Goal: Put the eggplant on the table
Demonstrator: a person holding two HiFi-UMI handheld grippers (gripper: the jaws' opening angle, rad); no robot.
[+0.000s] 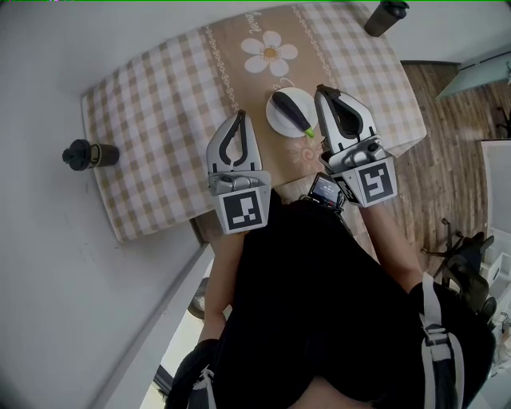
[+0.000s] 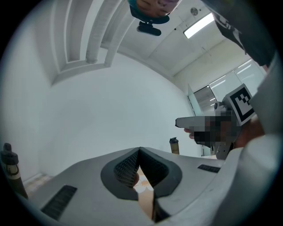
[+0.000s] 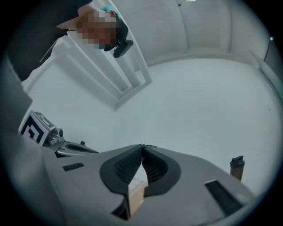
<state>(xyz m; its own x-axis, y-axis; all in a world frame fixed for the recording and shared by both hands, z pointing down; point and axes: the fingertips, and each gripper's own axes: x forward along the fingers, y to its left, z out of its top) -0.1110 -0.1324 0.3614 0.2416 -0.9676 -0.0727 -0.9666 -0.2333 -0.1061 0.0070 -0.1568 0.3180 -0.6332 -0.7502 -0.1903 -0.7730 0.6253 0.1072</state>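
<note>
- Currently my left gripper (image 1: 239, 117) has its jaws pressed together tip to tip. The left gripper view shows nothing between the pads.
- My right gripper (image 1: 322, 91) is in the same condition, with its jaws closed on each other and nothing carried.
- The eggplant (image 1: 291, 112) lies on the white plate (image 1: 274, 124), with its green stem end at the near right rim.
- The plate stands on the table (image 1: 160, 96), which is covered in a checked cloth, just on the near side of a printed daisy (image 1: 270, 53).
- My right gripper shows just beside the plate's right rim. I cannot tell whether its body clears the stem end.
- My left gripper shows near and to the left of the plate, apart from it.
- One dark bottle (image 1: 387, 16) is at the table's far right corner. A second bottle (image 1: 89, 154) is beside the table's left edge.
</note>
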